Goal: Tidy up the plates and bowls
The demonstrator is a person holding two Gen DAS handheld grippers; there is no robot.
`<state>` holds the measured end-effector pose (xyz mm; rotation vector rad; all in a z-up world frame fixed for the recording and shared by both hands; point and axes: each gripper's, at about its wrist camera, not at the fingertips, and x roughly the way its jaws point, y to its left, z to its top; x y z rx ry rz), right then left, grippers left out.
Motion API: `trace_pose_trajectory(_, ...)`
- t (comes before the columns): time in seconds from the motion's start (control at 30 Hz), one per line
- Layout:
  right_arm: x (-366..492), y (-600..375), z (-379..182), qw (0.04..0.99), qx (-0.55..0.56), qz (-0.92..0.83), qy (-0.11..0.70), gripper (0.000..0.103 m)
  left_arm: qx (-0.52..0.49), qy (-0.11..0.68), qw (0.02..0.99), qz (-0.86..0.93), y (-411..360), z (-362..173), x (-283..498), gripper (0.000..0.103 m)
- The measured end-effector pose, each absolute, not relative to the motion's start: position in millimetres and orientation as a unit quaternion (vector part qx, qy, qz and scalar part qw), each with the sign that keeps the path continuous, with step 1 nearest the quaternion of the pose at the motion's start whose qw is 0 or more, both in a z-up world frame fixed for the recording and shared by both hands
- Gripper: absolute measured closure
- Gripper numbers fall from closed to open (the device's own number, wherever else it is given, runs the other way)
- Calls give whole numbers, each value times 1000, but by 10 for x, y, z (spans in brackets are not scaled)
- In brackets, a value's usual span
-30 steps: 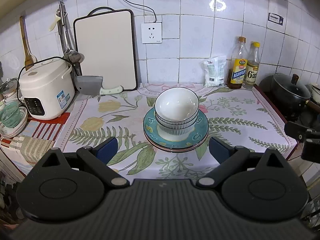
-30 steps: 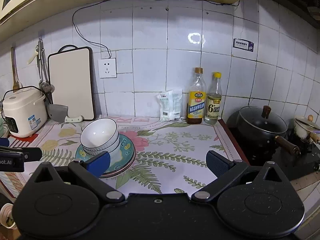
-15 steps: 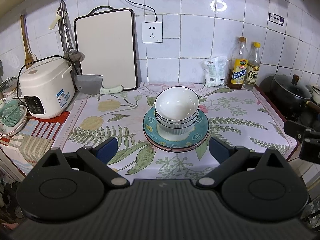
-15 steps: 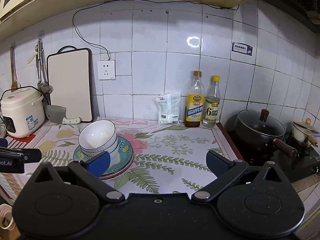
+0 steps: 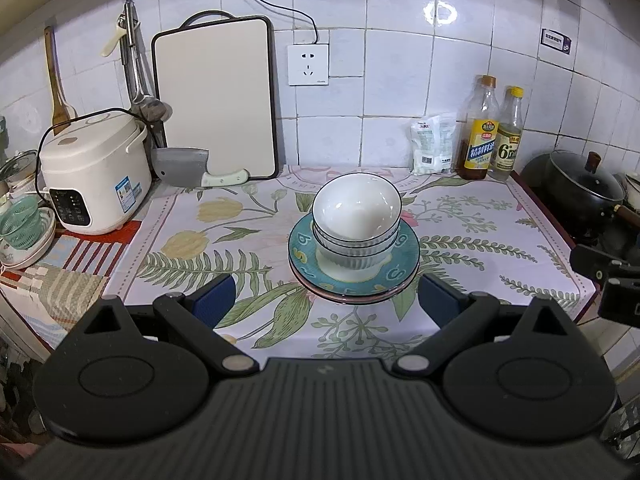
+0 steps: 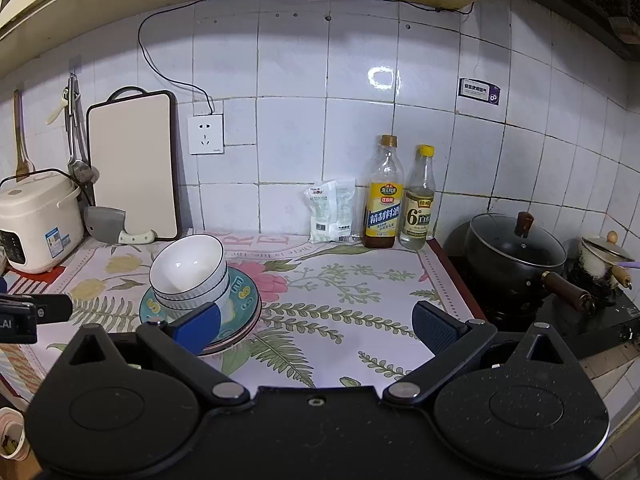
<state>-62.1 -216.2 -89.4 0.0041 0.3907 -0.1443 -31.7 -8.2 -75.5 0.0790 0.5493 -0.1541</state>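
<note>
Bowls [image 5: 356, 216], white and nested, sit stacked on a pile of plates [image 5: 354, 276] whose top one is teal, in the middle of the flowered cloth [image 5: 480, 248] on the counter. Nothing in that stack has shifted since a second ago; bowls and plates stand just as they did.

From the left camera the left gripper [image 5: 326, 300] hangs back from the stack with its blue fingers spread wide and nothing between them, the plates lying at about 12 o'clock from it. Its view has barely changed.

The right gripper [image 6: 316, 326] is also wide and empty. Seen from its camera, the stack lies at about 10 o'clock, partly behind its left finger [image 6: 198, 330]. That view has drifted a little: the two bottles [image 6: 384, 196] by the wall and the black pot [image 6: 516, 256] at 2 o'clock sit slightly further left than before.

At 9 o'clock of the stack stands the rice cooker [image 5: 94, 172], well apart, with a cutting board [image 5: 216, 100] leaning on the tiles.
</note>
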Motion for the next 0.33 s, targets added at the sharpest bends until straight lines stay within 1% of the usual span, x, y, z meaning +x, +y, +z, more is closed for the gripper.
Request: trace_pose_trajectory(0.33,-609,-2163,-908,978,1,-73,197,0,40,272,958,-77,-94,-749,-336,4)
